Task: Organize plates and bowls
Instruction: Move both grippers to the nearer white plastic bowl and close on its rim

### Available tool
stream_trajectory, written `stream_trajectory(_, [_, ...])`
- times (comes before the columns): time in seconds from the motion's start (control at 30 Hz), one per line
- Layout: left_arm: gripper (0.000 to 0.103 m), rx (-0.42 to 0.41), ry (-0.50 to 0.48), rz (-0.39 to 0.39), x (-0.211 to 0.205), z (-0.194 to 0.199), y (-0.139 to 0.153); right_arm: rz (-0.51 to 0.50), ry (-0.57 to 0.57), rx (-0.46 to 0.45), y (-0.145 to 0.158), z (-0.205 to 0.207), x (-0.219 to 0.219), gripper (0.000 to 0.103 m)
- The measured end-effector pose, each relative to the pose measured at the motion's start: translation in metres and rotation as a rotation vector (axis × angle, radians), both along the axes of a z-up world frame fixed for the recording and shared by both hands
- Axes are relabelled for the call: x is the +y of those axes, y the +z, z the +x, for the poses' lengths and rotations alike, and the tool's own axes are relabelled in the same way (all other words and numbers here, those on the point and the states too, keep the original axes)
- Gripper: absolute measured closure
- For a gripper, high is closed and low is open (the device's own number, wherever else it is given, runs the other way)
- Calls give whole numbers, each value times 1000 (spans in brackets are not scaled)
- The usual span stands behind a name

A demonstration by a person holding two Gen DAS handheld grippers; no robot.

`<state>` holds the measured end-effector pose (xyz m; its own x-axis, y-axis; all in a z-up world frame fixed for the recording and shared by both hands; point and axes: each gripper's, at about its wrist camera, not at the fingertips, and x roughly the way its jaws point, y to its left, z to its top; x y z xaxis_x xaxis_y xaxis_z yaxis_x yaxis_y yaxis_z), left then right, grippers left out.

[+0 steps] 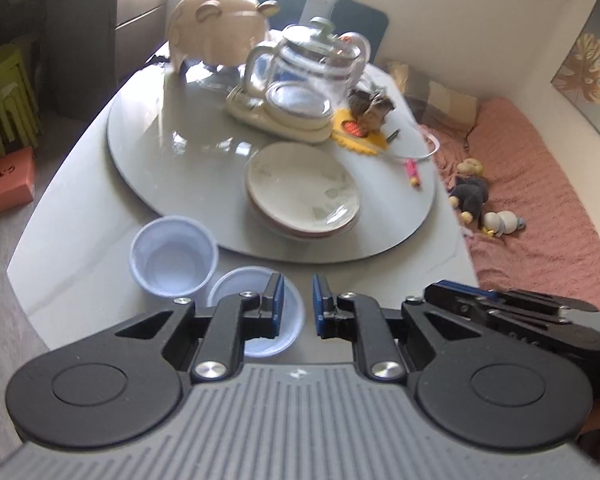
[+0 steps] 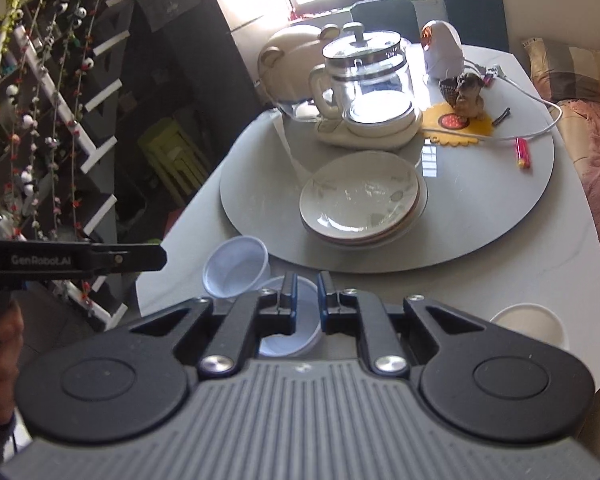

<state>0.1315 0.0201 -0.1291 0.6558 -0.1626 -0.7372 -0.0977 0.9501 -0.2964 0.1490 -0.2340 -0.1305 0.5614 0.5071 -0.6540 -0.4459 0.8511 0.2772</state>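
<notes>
A stack of cream plates (image 1: pixel 304 188) (image 2: pixel 360 200) lies on the grey turntable (image 1: pixel 180 152) (image 2: pixel 480 208). On the table's near edge stand two translucent plastic bowls: a taller one (image 1: pixel 172 256) (image 2: pixel 236 264) and a lower one (image 1: pixel 260 320) (image 2: pixel 296 332). My left gripper (image 1: pixel 299 304) hangs over the lower bowl, its jaws narrowly open with nothing between them. My right gripper (image 2: pixel 308 300) hovers above the same bowl, shut and empty. Each gripper shows from the side in the other's view: the right gripper (image 1: pixel 432 290) and the left gripper (image 2: pixel 162 258). A white bowl (image 2: pixel 528 324) sits at the near right.
A glass kettle (image 1: pixel 300 80) (image 2: pixel 364 84), a pig-shaped cover (image 1: pixel 216 24), a figurine on a yellow mat (image 2: pixel 460 96), a pink lighter (image 2: pixel 522 152) and a cable (image 2: pixel 540 128) crowd the turntable's far half. A pink bed (image 1: pixel 540 200) lies right, green stools (image 1: pixel 8 92) left.
</notes>
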Motion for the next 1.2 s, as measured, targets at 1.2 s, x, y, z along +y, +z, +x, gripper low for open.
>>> stream_trajectory(1.2, [67, 278, -63, -362, 94, 89, -200, -95, -183, 417, -131, 76, 77, 69])
